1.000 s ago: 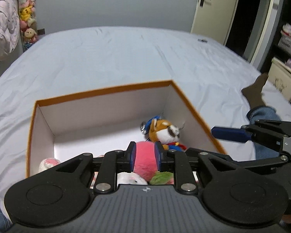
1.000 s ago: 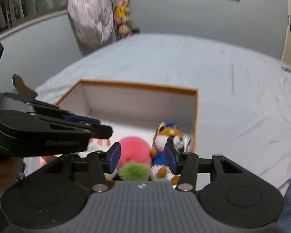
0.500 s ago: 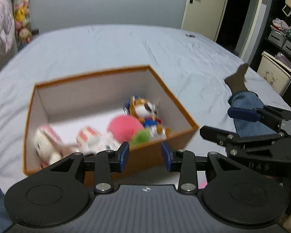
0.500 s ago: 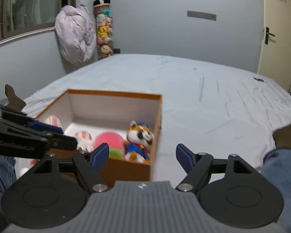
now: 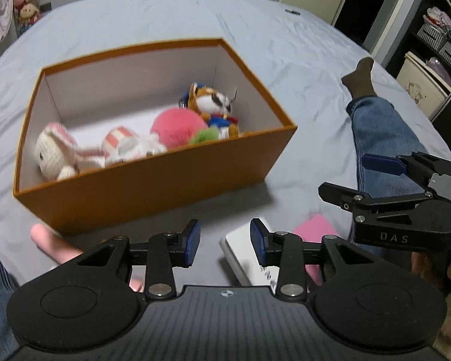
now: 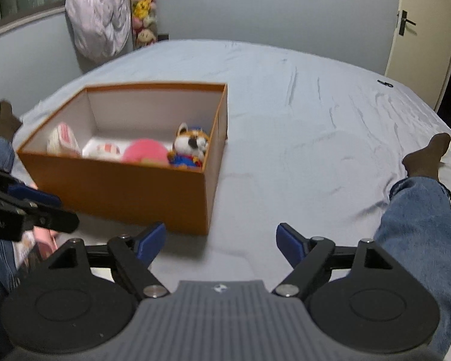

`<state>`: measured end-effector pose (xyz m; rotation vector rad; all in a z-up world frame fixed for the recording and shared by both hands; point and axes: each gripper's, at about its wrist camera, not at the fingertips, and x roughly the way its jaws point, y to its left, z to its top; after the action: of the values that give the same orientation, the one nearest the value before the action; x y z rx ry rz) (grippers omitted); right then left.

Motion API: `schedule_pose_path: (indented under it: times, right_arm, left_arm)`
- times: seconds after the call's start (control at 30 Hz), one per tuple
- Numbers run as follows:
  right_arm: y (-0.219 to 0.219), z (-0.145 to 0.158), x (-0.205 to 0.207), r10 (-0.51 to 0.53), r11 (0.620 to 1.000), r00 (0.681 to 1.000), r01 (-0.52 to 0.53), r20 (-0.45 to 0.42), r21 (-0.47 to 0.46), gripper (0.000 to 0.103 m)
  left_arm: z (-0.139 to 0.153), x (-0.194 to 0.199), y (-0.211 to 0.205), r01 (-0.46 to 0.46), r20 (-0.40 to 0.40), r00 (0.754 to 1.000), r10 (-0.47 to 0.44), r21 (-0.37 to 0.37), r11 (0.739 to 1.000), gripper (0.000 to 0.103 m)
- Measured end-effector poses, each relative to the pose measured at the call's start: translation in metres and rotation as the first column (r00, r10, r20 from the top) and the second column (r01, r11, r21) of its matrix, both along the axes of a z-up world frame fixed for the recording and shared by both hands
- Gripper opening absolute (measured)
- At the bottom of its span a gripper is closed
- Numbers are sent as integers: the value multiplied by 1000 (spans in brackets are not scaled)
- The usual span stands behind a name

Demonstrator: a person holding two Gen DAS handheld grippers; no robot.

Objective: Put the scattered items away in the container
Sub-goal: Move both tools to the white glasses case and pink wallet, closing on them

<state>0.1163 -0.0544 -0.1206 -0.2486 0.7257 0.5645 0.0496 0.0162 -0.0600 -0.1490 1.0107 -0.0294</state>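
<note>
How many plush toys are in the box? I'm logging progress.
4: bunny at the left end, striped toy beside it, pink ball mid-box, fox at the right end. More may be hidden underneath.

Support: bed [image 6: 315, 126] with a grey sheet (creased)
On it: orange box [image 5: 153, 186], white box [image 5: 240, 258], pink item [image 5: 314, 228], person's legs [image 6: 418, 219]

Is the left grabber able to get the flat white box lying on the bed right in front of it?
Probably yes. The left gripper is open with nothing between its pads, and the flat white box lies uncovered on the grey bedsheet just ahead, beside a pink item.
</note>
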Motion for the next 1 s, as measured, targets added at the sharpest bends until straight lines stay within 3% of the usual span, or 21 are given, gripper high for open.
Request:
schedule_pose_path:
  times: [0.33, 0.47, 1.0]
  right_arm:
    - [-4, -19, -10, 24, 993, 996, -33, -80, -113, 83]
    - [-5, -28, -12, 45, 988, 990, -64, -133, -142, 83]
    - [-6, -50, -12, 67, 980, 954, -119, -291, -163, 82]
  left_arm:
    - [-16, -4, -3, -12, -109, 994, 10, -16, 1000, 43]
    - [-24, -5, -2, -26, -155, 988, 21, -29, 999, 52]
    - [-53, -3, -1, -58, -260, 966, 7, -189, 980, 58]
